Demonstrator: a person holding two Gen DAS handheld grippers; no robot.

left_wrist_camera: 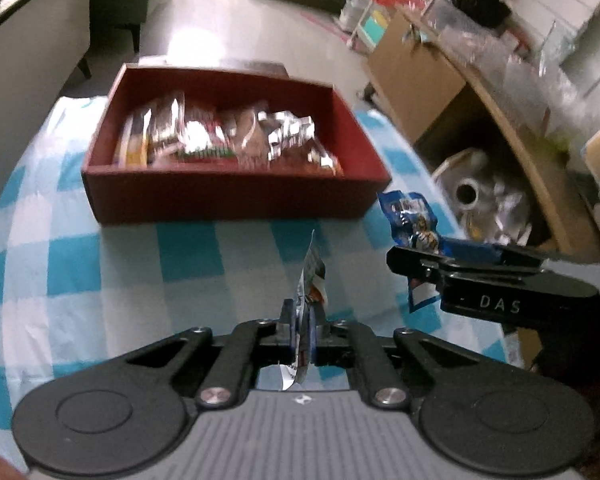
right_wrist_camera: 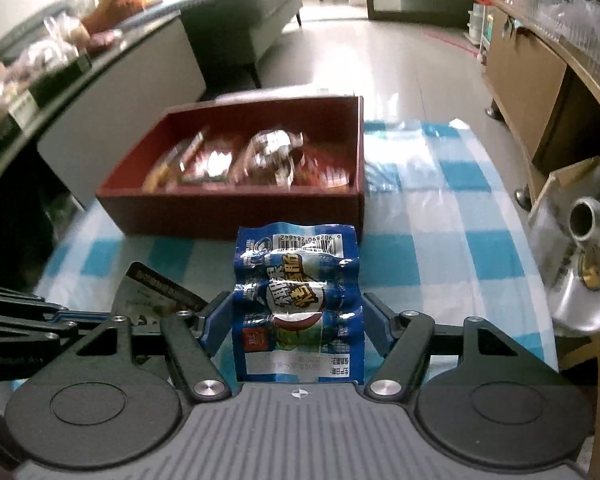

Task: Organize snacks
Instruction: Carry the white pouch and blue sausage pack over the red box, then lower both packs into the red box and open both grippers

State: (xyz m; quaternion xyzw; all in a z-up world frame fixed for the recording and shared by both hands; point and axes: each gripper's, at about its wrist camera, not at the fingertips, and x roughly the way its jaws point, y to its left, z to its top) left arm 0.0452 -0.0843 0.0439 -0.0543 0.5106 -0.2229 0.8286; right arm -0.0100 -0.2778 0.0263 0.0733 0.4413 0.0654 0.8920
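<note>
Pinching thin, edge-on, possibly snack packet [left_wrist_camera: 311, 280]: left gripper [left_wrist_camera: 300, 330]; right gripper [right_wrist_camera: 298, 320] clamps blue packet [right_wrist_camera: 298, 300].

Left hand-held gripper [left_wrist_camera: 302, 322]: black linkage arms, silver screws, blue pads, ribbed grey body; right hand-held gripper [right_wrist_camera: 298, 316] alike.

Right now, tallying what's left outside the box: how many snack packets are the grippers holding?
2. The blue packet sits between the right gripper pads; a thin packet is pinched edge-on in the left gripper.
</note>
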